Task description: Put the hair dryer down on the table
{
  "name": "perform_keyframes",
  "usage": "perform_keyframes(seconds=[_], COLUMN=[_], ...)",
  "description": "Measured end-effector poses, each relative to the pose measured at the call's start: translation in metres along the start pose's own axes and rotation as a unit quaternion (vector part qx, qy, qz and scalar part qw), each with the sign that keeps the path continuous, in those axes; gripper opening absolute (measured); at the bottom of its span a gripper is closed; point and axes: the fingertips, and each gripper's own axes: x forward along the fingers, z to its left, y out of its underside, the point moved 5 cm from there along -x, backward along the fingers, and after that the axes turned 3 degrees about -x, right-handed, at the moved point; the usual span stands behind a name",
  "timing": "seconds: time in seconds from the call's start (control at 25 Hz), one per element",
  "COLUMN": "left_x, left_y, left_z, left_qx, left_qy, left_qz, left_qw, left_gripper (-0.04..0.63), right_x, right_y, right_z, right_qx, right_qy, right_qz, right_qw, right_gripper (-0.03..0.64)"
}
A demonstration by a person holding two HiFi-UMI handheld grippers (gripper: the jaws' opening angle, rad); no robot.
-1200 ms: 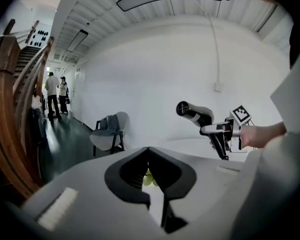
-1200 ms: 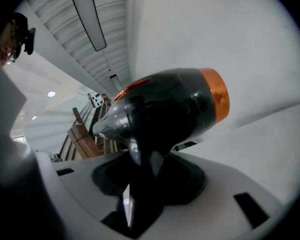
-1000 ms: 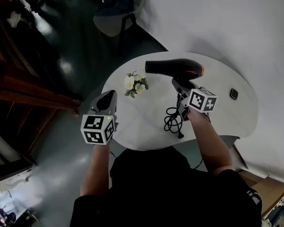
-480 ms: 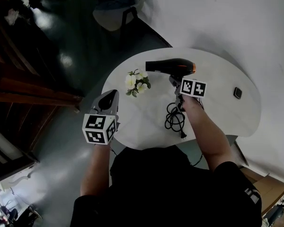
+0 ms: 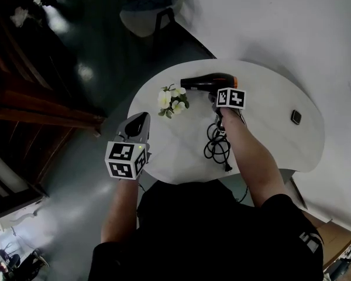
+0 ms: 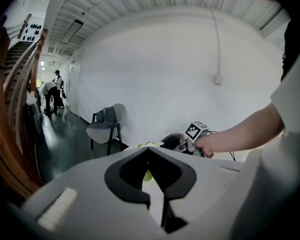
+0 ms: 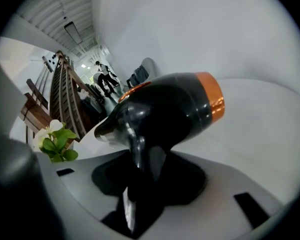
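- The right gripper (image 5: 215, 100) reaches over the far half of the white table (image 5: 269, 98), its jaws clamped on the handle of the black hair dryer (image 5: 207, 82).
- In the right gripper view, the dark handle runs down between the jaws of the right gripper (image 7: 142, 176), and the barrel of the hair dryer (image 7: 175, 109), with its orange band, lies crosswise above them.
- The barrel is level above the tabletop (image 7: 260, 124), nozzle towards the flowers; I cannot tell whether it touches the surface.
- The black power cord (image 5: 215, 147) lies coiled on the table beneath the right forearm.
- A small bunch of white flowers (image 5: 172, 100) with green leaves sits on the table just left of the nozzle.
- A small dark object (image 5: 296, 117) lies well apart, near the table's right edge.
- The left gripper (image 5: 137, 120) hangs at the table's near left edge; its jaws (image 6: 149, 153) are pressed together at the tips, with nothing between them.
- A grey chair (image 5: 149, 13) stands on the dark floor beyond the table.
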Motion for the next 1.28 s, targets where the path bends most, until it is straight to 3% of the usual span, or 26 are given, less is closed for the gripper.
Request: perform_keyframes(seconds=[0.2, 0.56, 1.0, 1.28], left_x=[-0.006, -0.018, -0.036, -0.033], left_y=[0.005, 0.014, -0.002, -0.03], left_z=[-0.004, -0.016, -0.04, -0.054], left_qx=[-0.003, -0.009, -0.001, 0.018], left_qy=[-0.005, -0.013, -0.02, -0.018], left_qz=[-0.001, -0.007, -0.032, -0.055], left_qw=[1.0, 0.9999, 0.9993, 0.9982], left_gripper=[0.012, 0.012, 0.012, 0.012], right_x=[0.005, -0.009, -0.113, -0.193], right_y=[0.002, 0.002, -0.011, -0.023], right_z=[0.001, -0.001, -0.026, -0.03], right_qx=[-0.001, -0.011, -0.016, -0.025], right_qy=[0.008, -0.015, -0.064, -0.112], right_qz=[0.011, 0.006, -0.09, -0.183], right_qw=[1.0, 1.0, 0.994, 0.976], right_gripper=[0.17, 0.19, 0.19, 0.147])
